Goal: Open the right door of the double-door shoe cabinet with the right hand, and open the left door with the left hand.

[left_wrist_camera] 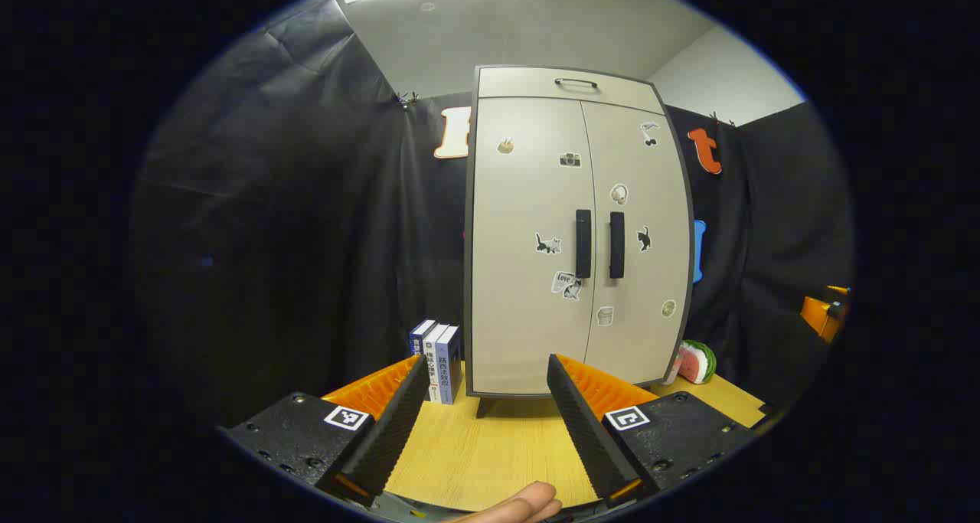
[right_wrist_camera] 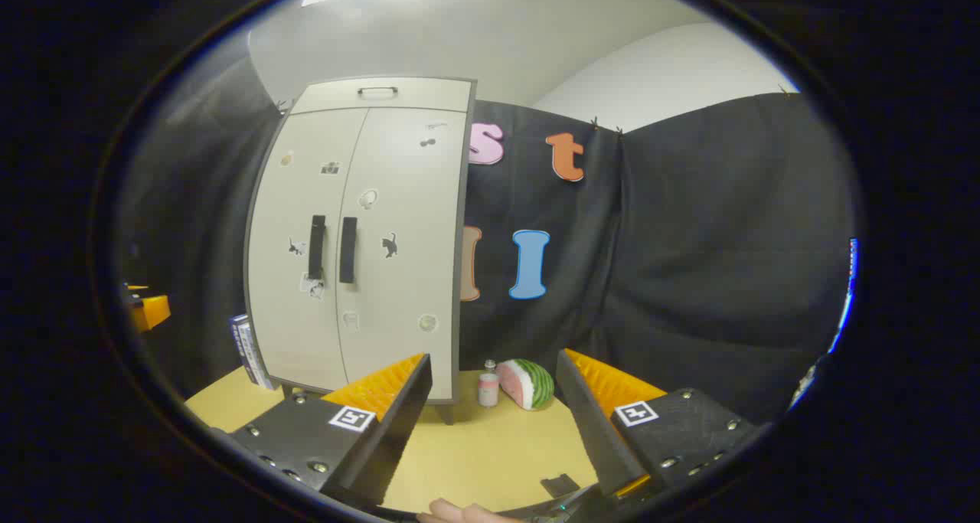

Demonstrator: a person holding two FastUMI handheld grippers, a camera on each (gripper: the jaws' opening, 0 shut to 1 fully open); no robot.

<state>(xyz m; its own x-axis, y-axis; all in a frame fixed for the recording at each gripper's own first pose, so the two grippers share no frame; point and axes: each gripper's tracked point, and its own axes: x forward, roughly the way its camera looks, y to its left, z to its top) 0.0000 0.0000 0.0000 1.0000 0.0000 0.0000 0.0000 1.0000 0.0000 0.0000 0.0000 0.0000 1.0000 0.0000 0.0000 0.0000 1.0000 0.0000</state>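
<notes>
A wooden table (left_wrist_camera: 490, 454) carries all loose items. Three books (left_wrist_camera: 438, 358) stand upright side by side, spines outward, at the table's rear. A watermelon slice (right_wrist_camera: 527, 383) rests on the table against the black cloth wall (right_wrist_camera: 689, 263). A small jar (right_wrist_camera: 488, 386) with a pale lid stands upright just beside the watermelon slice, apart from the books.

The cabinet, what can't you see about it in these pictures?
- Inside the cabinet: hidden in both views, both doors are shut.
- Its bottom edge: partly covered by the left gripper fingers in the left gripper view, and by the right gripper finger in the right gripper view.
- Stickers: too small to make out well.
- Books: mostly behind the cabinet in the right gripper view.
</notes>
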